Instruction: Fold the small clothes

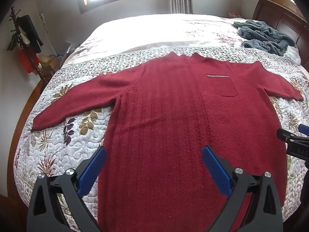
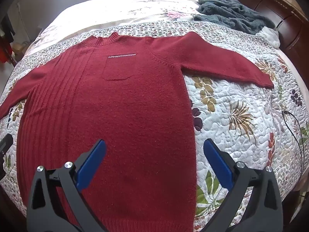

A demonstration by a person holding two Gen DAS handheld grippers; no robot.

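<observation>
Item: coat stand [image 1: 25, 38], far left beside the bed, hung with dark and red items; detail too small to read.

Item: left claw [image 1: 154, 166], jaws spread wide, holding nothing; it hovers over the lower left edge of the garment.

Item: red knit sweater [image 1: 173, 116], the task's thing, lying face up and flat on the quilt [image 1: 58, 145] of the bed, collar toward the far side, hem toward the cameras. Both sleeves are stretched outward. The left half is ribbed, the right half plain with a chest pocket [image 1: 222, 86].

Item: right claw [image 2: 154, 164], jaws equally wide, empty; it straddles the sweater's lower right edge, one finger over the knit, the other over the quilt.

Item: grey fleecy heap [image 2: 231, 13], far right near the headboard [image 2: 280, 15], well apart from the sweater.

Progress, judged: spread out but no fold made; sleeves, sides and the hem-to-collar fold all remain.

Unclear: the hem's left end is cut off behind the left claw; what the grey heap is cannot be told.
</observation>
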